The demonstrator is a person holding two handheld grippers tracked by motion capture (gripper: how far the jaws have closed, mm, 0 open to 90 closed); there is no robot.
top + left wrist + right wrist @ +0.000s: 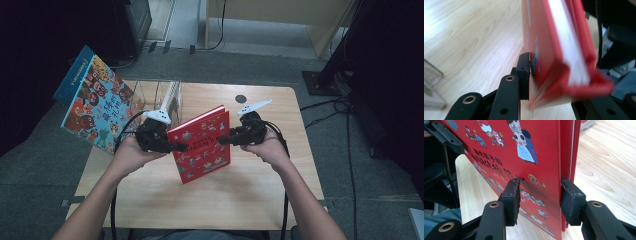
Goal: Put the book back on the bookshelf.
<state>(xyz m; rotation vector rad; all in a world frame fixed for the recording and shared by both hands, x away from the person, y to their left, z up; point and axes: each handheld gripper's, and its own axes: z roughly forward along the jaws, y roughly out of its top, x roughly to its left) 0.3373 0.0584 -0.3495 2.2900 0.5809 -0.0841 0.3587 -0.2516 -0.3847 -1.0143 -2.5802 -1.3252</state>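
So here's the scene: a red picture book (202,144) is up off the wooden table (250,195), held between two grippers, one on each side edge. From the high view it sits over the middle of the table, tilted, front cover facing the person, with cartoon figures and a band of lettering across it.

The left gripper (176,146) comes in at the book's left edge. In the left gripper view one black jaw sits right against the cover near a lower corner (564,75), and you can see the white page block between the red boards. The other jaw is hidden behind the book down at the bottom right, so I can't tell if it's actually clamping.

The right gripper (223,139) is on the opposite edge. In the right gripper view its jaws straddle the book (534,170): the right one looks pressed on the spine side, the left one sits just at the front cover, too close to call a gap. Medium-wide spread, book between them.

Further back on the table there's a clear plastic box (157,97), and off its left corner a second, blue-edged picture book (92,100) stands tilted, covered in little cartoon faces. Grey floor and cables (330,112) beyond that.
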